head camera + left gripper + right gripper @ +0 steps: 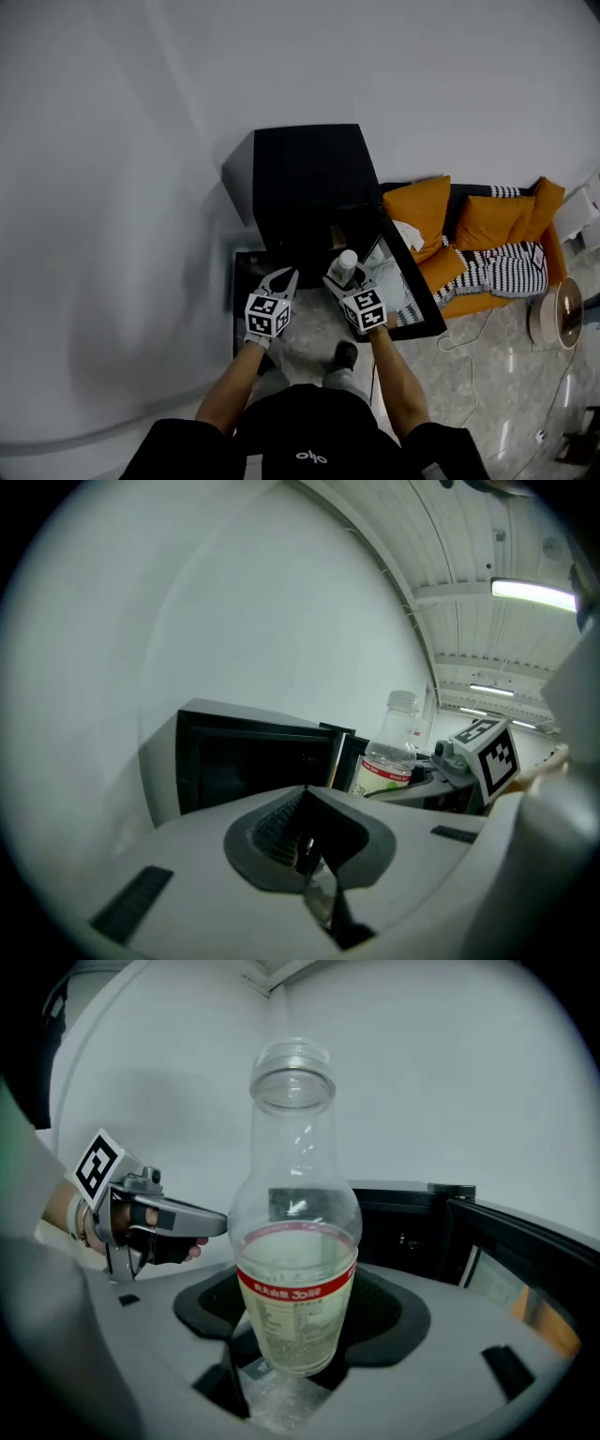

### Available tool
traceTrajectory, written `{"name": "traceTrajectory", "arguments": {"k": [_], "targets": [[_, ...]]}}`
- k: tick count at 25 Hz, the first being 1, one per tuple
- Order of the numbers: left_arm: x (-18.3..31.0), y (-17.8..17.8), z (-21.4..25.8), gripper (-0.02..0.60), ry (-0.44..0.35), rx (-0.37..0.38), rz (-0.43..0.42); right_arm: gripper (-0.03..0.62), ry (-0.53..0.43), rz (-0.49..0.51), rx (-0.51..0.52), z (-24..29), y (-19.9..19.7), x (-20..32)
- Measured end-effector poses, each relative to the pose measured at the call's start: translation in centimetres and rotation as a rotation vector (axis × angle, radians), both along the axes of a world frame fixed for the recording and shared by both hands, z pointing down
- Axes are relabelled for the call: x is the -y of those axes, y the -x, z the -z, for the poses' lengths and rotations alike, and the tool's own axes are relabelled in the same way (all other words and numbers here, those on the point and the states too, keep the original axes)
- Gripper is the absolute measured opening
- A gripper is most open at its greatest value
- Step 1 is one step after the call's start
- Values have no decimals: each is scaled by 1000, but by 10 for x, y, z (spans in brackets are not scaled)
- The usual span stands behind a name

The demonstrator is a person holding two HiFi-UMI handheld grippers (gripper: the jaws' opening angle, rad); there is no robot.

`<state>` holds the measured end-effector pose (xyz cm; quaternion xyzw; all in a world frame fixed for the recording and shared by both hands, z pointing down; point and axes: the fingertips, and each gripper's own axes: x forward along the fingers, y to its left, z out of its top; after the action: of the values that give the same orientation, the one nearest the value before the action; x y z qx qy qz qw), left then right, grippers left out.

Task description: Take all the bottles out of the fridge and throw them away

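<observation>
A black mini fridge (305,178) stands against the white wall with its door (412,286) swung open to the right. My right gripper (343,278) is shut on a clear plastic bottle (348,263) with a red-banded label, held upright in front of the open fridge. In the right gripper view the bottle (295,1147) stands between the jaws of the right gripper (298,1283), with a little pale liquid in it. My left gripper (286,275) hovers beside it to the left, shut and holding nothing; the left gripper (305,794) faces the dark fridge interior (244,761) and the bottle (389,752).
An orange sofa (469,234) with striped cushions stands right of the fridge door. A round white object (561,314) sits on the marble floor at the far right, with a cable (469,342) lying near it. The person's foot (345,354) is below the grippers.
</observation>
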<state>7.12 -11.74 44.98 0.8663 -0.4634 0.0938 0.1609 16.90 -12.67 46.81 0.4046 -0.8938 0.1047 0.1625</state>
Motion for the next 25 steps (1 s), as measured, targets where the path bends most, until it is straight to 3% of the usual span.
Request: {"name": "traceTrajectory", "arguments": {"k": [5, 17, 25], "targets": [[-11, 53, 0, -2, -7, 5, 118, 316, 0, 107, -11, 2, 45, 2], [-100, 227, -3, -2, 9, 24, 522, 316, -12, 479, 10, 4, 223, -36], [-152, 289, -2, -2, 17, 40, 690, 316, 3, 621, 11, -4, 289, -59]]}}
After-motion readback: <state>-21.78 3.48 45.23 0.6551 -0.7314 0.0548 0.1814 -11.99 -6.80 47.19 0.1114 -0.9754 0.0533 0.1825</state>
